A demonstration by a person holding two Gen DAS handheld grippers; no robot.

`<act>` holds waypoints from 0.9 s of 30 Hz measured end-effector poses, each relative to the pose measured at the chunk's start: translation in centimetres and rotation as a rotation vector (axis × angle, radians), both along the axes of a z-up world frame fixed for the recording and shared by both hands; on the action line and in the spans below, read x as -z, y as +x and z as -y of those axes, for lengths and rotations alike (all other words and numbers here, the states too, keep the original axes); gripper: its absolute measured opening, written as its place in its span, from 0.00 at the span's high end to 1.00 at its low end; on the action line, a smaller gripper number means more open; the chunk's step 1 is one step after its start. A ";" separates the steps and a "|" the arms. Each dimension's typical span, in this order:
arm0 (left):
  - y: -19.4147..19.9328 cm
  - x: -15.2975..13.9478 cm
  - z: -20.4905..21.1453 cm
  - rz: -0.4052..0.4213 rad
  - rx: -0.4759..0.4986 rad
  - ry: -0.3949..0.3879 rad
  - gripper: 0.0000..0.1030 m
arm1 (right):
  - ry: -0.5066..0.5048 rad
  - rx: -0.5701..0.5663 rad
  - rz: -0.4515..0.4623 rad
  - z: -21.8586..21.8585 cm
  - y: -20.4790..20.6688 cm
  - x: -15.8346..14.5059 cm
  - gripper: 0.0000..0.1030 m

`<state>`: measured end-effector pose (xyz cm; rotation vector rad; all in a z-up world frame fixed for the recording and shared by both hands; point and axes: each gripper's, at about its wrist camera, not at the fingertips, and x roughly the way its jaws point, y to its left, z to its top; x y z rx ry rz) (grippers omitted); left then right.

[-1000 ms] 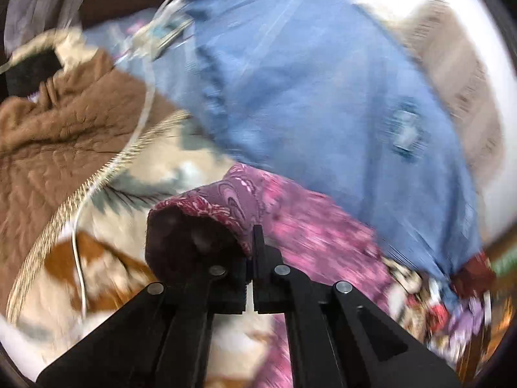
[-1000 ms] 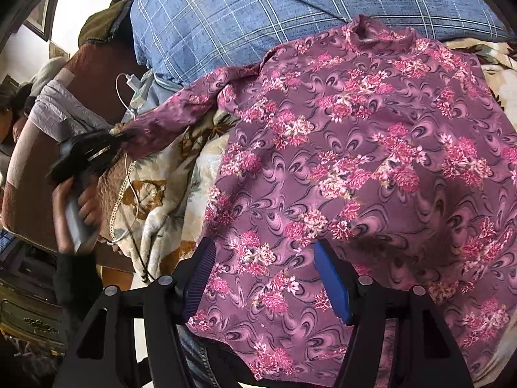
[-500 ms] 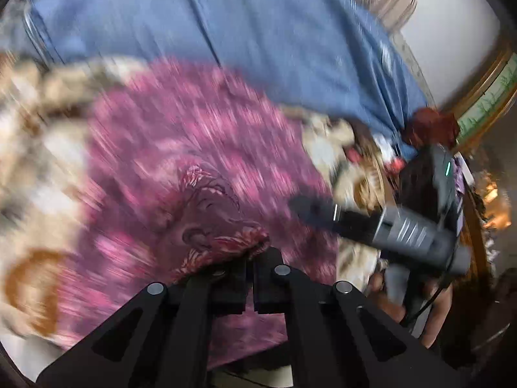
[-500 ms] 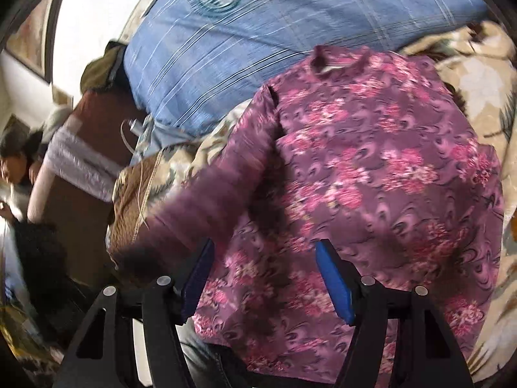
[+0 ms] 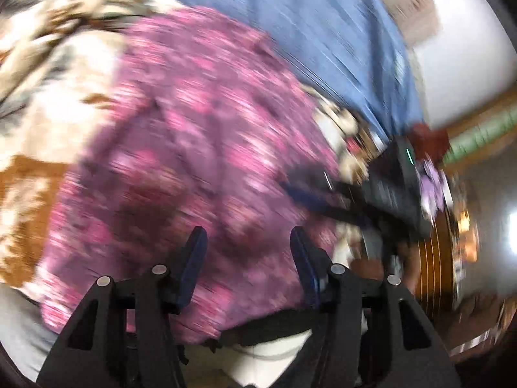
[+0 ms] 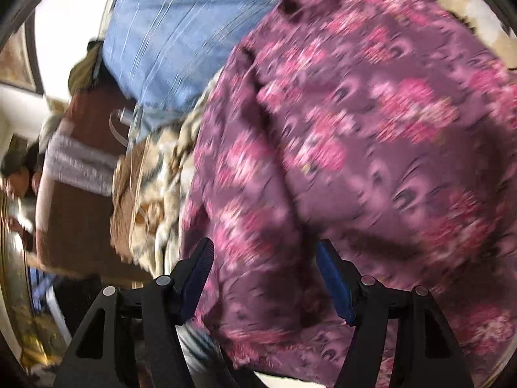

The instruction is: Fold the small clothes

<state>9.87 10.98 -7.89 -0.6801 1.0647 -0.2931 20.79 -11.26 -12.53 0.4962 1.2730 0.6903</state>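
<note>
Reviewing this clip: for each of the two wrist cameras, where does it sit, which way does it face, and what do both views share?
Left wrist: on the left gripper, angled down at the floral top; jaws opening, nothing pinched; the right gripper shows at right.
Right wrist: on the right gripper, angled down at the top's left side; jaws apart.
Shared: floral top, blue plaid cloth, patterned blanket.

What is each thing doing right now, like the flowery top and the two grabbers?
Flowery top: spread on the bed, one sleeve folded in over the front, not gripped.
Left gripper: jaws opening, nothing pinched between them, above the top.
Right gripper: jaws open, nothing pinched, above the top.
Blue checked cloth: lying behind the top.
Patterned blanket: spread under the top.
</note>
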 end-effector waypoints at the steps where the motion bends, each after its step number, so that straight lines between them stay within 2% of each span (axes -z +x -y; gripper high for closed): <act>1: 0.5 0.3 -0.8 -0.016 -0.040 0.001 0.50 | -0.007 -0.013 -0.009 -0.4 -0.5 0.4 0.34; 4: 2.1 1.3 -2.4 -0.020 -0.102 -0.036 0.50 | -0.042 -0.033 -0.003 -1.2 -1.5 0.8 0.34; 6: 3.9 1.9 -2.4 -0.033 -0.113 -0.043 0.50 | -0.135 -0.043 0.056 -1.8 -2.3 0.5 0.35; 7: 4.7 2.1 -2.3 -0.036 -0.112 -0.030 0.50 | -0.193 -0.044 0.079 -2.1 -2.6 0.3 0.48; 8: 5.6 2.3 -1.8 -0.037 -0.107 -0.009 0.50 | -0.242 -0.047 0.091 -2.0 -3.0 0.0 0.76; 9: 6.6 2.6 -1.5 -0.046 -0.102 0.010 0.50 | -0.234 -0.046 0.099 -1.6 -3.3 -0.6 0.89; 11: 8.4 3.0 -1.2 -0.062 -0.097 0.010 0.50 | -0.193 -0.021 0.148 0.3 -4.2 -2.2 0.91; 14: 9.4 3.9 -2.2 -0.073 -0.108 0.006 0.50 | -0.209 0.050 0.189 3.4 -5.0 -3.9 0.91; 19: 11.3 4.2 -3.4 -0.082 -0.139 -0.046 0.50 | -0.170 0.094 0.080 5.9 -3.7 -0.7 0.91; 23: 13.0 3.3 -5.8 -0.063 -0.198 -0.101 0.50 | -0.106 0.086 0.106 6.6 -3.9 -1.6 0.91; 27: 16.2 4.1 -8.8 -0.097 -0.292 -0.125 0.50 | -0.147 0.110 0.099 8.4 -3.7 -1.1 0.91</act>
